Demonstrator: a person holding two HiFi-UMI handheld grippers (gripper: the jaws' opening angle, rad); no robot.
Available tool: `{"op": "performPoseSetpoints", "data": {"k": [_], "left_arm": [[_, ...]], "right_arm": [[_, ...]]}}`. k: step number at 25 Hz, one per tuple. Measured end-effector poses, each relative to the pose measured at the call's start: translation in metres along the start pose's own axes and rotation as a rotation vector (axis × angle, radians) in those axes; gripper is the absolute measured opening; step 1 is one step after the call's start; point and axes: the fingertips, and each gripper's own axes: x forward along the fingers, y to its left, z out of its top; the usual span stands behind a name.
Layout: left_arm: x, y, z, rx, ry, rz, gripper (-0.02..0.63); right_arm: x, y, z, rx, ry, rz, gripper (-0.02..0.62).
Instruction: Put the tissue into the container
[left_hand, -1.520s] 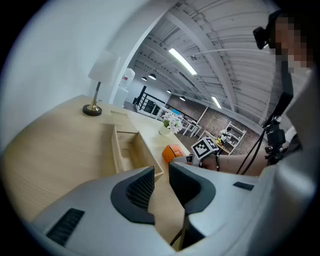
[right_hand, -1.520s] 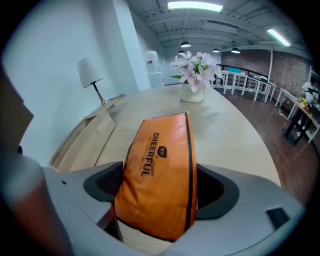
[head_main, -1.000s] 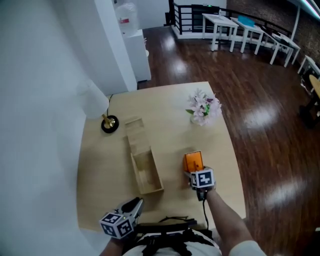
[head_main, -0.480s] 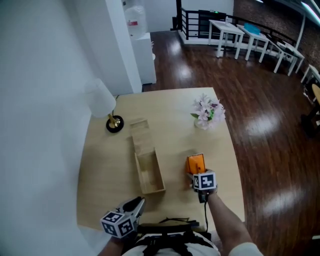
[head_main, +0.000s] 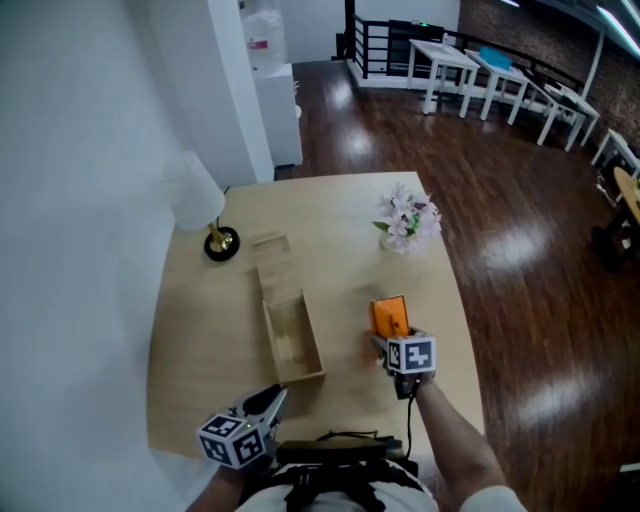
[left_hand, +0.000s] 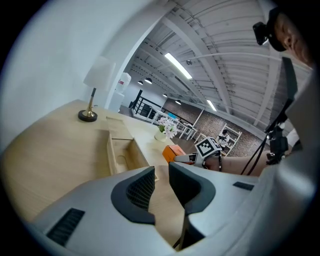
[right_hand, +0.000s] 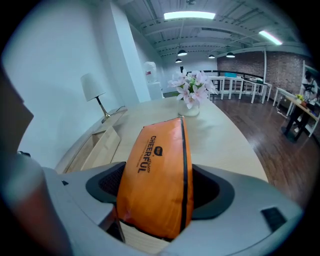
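Your R gripper (head_main: 388, 342) fingers (right_hand: 210, 192), just closing in a touch, clamp wide on the 1 orange tissue pack (right_hand: 159, 175), right of & apart from the 1 open wooden container (head_main: 292, 340) on the worktop (head_main: 200, 330), L gripper (left_hand: 161, 180) fingers (left_hand: 135, 192) a narrow gap apart w/ nothing between, plus 1 lamp (head_main: 220, 243), 1 flower vase (head_main: 405, 218).

Right claw (head_main: 386, 336), jaws just closing on tissue pack (head_main: 389, 315) (gripped), left claw (head_main: 271, 399) slightly parted
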Motion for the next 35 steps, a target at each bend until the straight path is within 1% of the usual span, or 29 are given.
{"op": "performPoseSetpoints", "data": {"k": [11,22,35], "left_arm": [[-0.011,0.006,0.008,0.012,-0.02,-0.027,0.092],[-0.032,0.026,0.012,0.008,-0.039,-0.021,0.092],[-0.051,0.05,0.015,-0.009,-0.053,-0.023,0.092]], "right_arm": [[-0.022,0.027,0.032,0.006,-0.059,0.003,0.403],[-0.027,0.104,0.058,-0.039,-0.103,0.084,0.4],[-0.017,0.179,0.064,-0.078,-0.095,0.148,0.397]]}}
